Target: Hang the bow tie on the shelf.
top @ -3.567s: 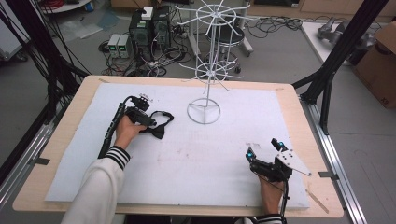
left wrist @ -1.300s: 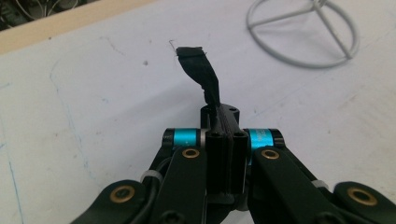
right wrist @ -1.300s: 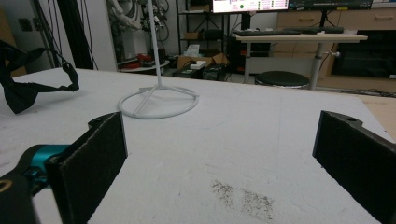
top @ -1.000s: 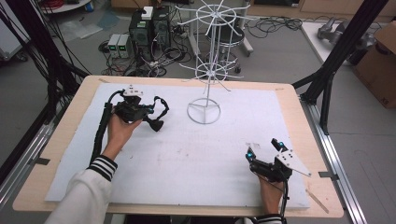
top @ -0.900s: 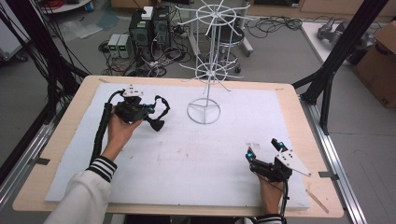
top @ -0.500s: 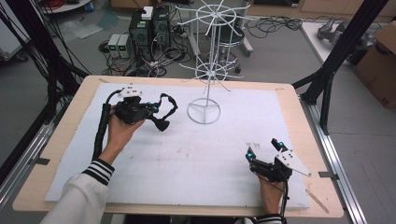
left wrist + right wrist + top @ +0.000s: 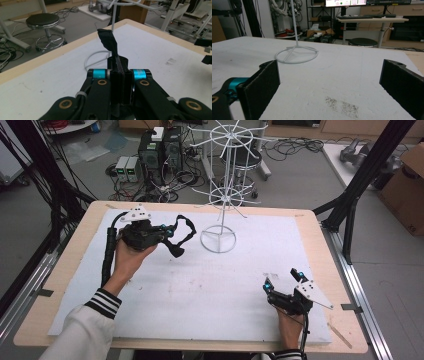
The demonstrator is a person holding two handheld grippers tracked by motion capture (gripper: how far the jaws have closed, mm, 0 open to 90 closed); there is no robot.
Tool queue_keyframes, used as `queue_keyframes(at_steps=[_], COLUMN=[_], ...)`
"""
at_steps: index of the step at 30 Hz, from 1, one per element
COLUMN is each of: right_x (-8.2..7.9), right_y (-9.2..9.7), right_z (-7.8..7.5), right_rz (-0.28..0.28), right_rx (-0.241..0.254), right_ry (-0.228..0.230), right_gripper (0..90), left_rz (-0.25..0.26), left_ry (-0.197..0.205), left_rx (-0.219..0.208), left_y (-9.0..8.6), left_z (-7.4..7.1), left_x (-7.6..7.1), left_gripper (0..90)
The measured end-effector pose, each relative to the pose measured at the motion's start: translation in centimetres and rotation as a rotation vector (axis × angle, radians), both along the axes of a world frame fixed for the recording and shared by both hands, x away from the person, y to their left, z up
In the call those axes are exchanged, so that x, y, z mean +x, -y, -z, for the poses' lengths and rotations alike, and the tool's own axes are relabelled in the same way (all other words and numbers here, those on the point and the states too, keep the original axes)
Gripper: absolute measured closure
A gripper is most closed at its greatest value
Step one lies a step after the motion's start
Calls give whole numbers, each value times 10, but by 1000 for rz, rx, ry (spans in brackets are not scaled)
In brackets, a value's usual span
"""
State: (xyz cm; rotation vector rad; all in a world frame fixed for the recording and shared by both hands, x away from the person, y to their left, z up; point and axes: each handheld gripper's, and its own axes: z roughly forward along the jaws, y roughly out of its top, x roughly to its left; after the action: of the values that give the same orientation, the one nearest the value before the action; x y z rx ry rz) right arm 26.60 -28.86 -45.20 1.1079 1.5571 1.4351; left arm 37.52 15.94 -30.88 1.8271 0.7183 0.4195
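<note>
A black looped strap [image 7: 181,234] hangs from my left gripper [image 7: 169,233], which is shut on it above the back left of the white mat. In the left gripper view the strap [image 7: 108,41] rises twisted out of the closed jaws of the left gripper [image 7: 121,75]. Just to its right stands a white wire rack [image 7: 225,167] with a ring base [image 7: 218,239], whose ring [image 7: 93,57] curves behind the strap. My right gripper [image 7: 282,279] rests open at the front right of the mat. Nothing lies between the pads [image 7: 263,85] of the right gripper [image 7: 329,85], which faces the ring base [image 7: 296,56].
The white mat [image 7: 200,290] covers a wooden table [image 7: 75,250]. Black frame posts [image 7: 360,175] stand at both sides. Computers, cables and a stool [image 7: 42,20] are on the floor behind the table. A cardboard box [image 7: 407,185] sits at the far right.
My left gripper has risen and drifted right toward the wire rack, carrying the strap, whose loop now swings out closer to the ring base. The right gripper has stayed still.
</note>
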Motion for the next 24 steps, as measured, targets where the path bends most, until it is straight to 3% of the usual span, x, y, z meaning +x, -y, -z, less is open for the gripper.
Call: queue_keyframes(at_steps=[18,24], right_x=[0,0], right_y=[0,0], right_z=[0,0], right_rz=[2,2], right_rx=[4,6], right_ry=[-3,-4], right_gripper=[19,19], left_rz=[144,166], left_ry=[57,58], left_rx=[-66,-75], left_y=[27,36], left_z=[-25,-28], left_x=[-10,-12], left_gripper=[892,891])
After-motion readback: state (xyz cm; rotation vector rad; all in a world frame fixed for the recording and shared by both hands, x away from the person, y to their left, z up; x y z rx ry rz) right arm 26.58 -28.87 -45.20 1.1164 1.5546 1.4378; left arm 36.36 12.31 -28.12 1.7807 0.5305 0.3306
